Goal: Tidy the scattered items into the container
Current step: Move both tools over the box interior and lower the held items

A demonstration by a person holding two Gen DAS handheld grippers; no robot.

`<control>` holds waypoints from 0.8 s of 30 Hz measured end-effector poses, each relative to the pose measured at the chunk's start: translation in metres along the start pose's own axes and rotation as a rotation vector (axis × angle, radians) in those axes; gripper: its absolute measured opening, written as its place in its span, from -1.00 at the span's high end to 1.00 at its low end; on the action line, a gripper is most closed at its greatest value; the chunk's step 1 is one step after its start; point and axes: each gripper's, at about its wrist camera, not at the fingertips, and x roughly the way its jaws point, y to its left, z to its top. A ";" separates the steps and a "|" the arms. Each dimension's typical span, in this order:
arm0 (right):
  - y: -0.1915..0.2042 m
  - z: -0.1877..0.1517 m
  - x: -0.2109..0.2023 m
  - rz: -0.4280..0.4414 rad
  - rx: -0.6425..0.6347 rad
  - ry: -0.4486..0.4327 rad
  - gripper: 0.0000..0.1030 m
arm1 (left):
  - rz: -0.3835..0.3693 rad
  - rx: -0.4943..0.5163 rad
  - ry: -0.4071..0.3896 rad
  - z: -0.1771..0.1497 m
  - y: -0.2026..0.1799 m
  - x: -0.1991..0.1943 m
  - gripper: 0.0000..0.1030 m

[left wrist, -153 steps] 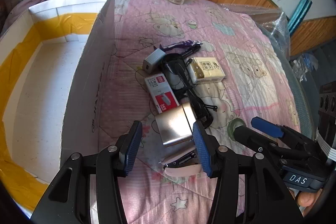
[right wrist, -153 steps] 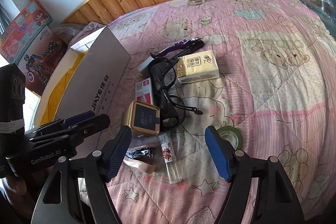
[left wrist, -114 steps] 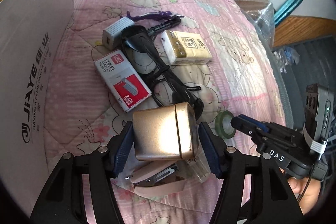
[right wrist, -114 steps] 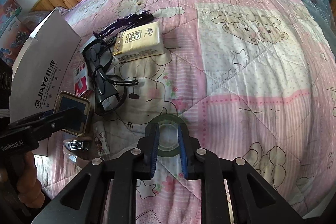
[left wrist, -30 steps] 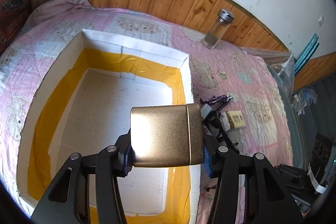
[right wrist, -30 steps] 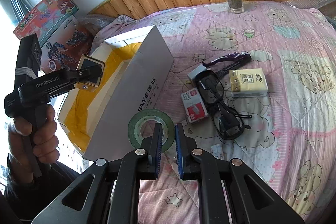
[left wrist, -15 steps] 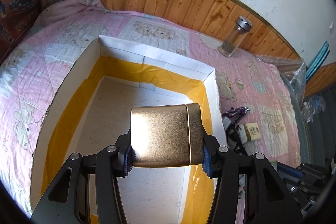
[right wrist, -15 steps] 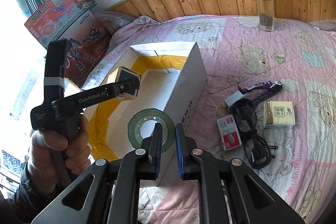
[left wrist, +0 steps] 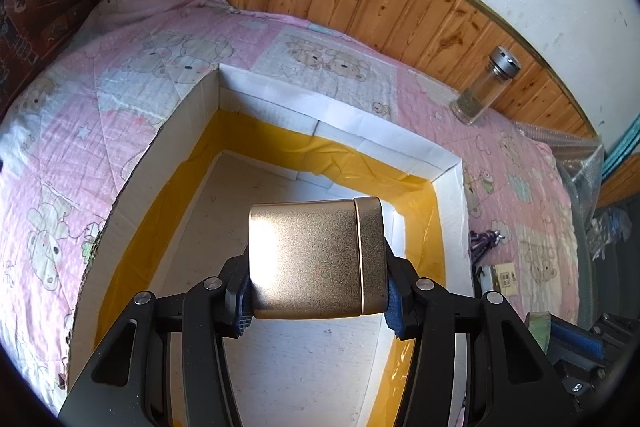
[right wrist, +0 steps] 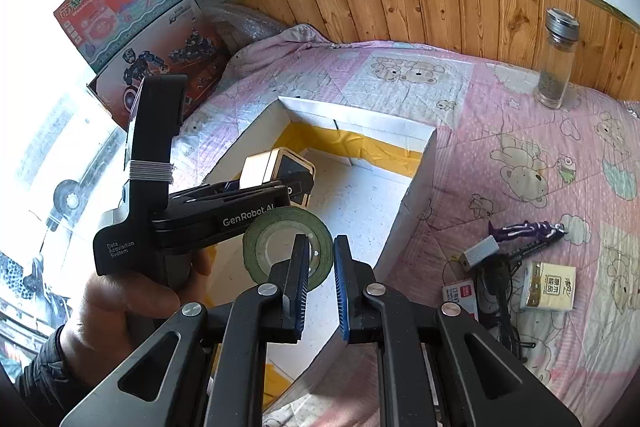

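Note:
The container is an open white cardboard box lined with yellow tape, lying on a pink quilt. My left gripper is shut on a gold metal box and hangs over the container's inside. In the right wrist view the same gold metal box sits in the left gripper above the container. My right gripper is shut on the rim of a green tape roll, close beside the left gripper, over the container's near part. The tape roll also peeks in at the lower right of the left wrist view.
To the container's right lie a tissue packet, black glasses, a red staples box, a grey adapter and a purple figure. A glass bottle stands by the wooden wall. Toy boxes lean at the left. A hand holds the left gripper.
Both grippers have moved left with their loads. The gold box now hangs further over the container's inside. The tape roll has come from beside the container's wall to above it.

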 end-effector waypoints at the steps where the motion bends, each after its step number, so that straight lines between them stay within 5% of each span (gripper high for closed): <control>1: 0.001 0.002 0.002 -0.001 -0.005 0.001 0.74 | 0.000 -0.005 -0.001 0.001 0.001 0.001 -0.03; 24: -0.006 0.042 0.048 -0.078 -0.061 0.055 0.74 | 0.005 -0.064 0.004 0.022 0.020 0.020 -0.03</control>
